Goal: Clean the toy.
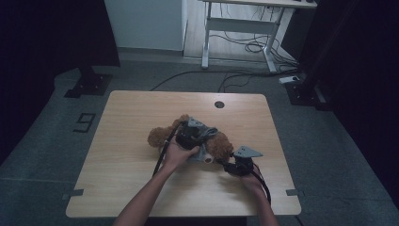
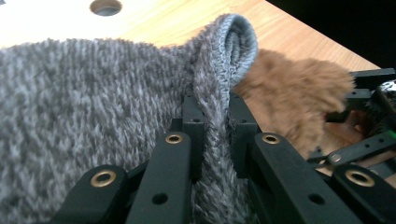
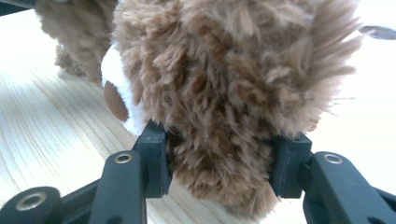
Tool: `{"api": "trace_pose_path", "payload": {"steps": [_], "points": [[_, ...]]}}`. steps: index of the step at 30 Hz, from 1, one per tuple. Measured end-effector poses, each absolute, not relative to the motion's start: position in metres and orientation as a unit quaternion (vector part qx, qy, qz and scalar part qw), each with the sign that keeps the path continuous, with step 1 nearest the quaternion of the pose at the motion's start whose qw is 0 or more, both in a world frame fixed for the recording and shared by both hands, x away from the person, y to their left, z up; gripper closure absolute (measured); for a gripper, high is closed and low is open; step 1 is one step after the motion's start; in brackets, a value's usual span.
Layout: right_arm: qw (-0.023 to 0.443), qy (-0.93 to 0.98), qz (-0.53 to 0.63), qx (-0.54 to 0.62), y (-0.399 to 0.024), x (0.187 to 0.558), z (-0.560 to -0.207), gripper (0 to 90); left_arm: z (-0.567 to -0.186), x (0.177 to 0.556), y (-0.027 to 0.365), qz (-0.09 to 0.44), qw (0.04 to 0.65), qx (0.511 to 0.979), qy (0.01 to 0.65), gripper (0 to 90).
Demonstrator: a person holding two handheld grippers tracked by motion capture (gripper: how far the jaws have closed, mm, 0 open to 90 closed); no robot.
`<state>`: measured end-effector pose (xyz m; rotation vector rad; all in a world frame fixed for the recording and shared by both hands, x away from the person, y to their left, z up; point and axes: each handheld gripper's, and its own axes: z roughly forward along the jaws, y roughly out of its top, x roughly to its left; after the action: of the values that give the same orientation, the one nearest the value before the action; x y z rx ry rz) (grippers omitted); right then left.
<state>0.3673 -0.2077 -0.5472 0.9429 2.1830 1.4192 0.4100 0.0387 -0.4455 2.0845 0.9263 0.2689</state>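
A brown plush toy (image 1: 162, 135) lies on the wooden table (image 1: 127, 113), wearing a grey knitted garment (image 1: 203, 129). In the left gripper view my left gripper (image 2: 212, 135) is shut on a fold of the grey knit garment (image 2: 93, 102), whose rolled hem (image 2: 240, 44) stands up past the jaws. In the high view the left gripper (image 1: 188, 137) sits over the toy's middle. My right gripper (image 3: 219, 161) is shut on a furry brown part of the toy (image 3: 219, 84), beside a white patch with a brown spot (image 3: 116, 100). In the high view the right gripper (image 1: 227, 165) is at the toy's right end.
A round cable hole (image 1: 219, 104) sits near the table's far edge. Cables trail from both grippers toward the near edge. Beyond the table stand a white desk frame (image 1: 235, 28) with floor cables and dark stand bases (image 1: 88, 84) on either side.
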Motion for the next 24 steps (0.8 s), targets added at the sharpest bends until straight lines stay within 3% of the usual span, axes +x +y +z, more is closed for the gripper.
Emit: {"api": "trace_pose_path", "payload": {"steps": [8,12,17,20,24], "points": [[0.183,0.775,0.506,0.332,-0.209,0.368,-0.548,49.4,-0.43,0.409,0.07,0.127,0.426,0.807,0.389,80.9],[0.181,0.773,0.507,0.335,-0.209,0.368,-0.548,49.5,-0.422,0.403,0.057,0.122,0.441,0.81,0.367,80.9],[0.179,0.773,0.508,0.335,-0.21,0.368,-0.548,49.4,-0.417,0.393,0.014,0.086,0.453,0.83,0.315,80.9],[0.179,0.773,0.508,0.335,-0.21,0.368,-0.548,49.4,-0.433,0.394,-0.012,0.068,0.426,0.849,0.306,80.8],[0.18,0.773,0.507,0.336,-0.21,0.368,-0.548,49.4,-0.446,0.399,-0.01,0.056,0.427,0.845,0.319,80.8]]}}
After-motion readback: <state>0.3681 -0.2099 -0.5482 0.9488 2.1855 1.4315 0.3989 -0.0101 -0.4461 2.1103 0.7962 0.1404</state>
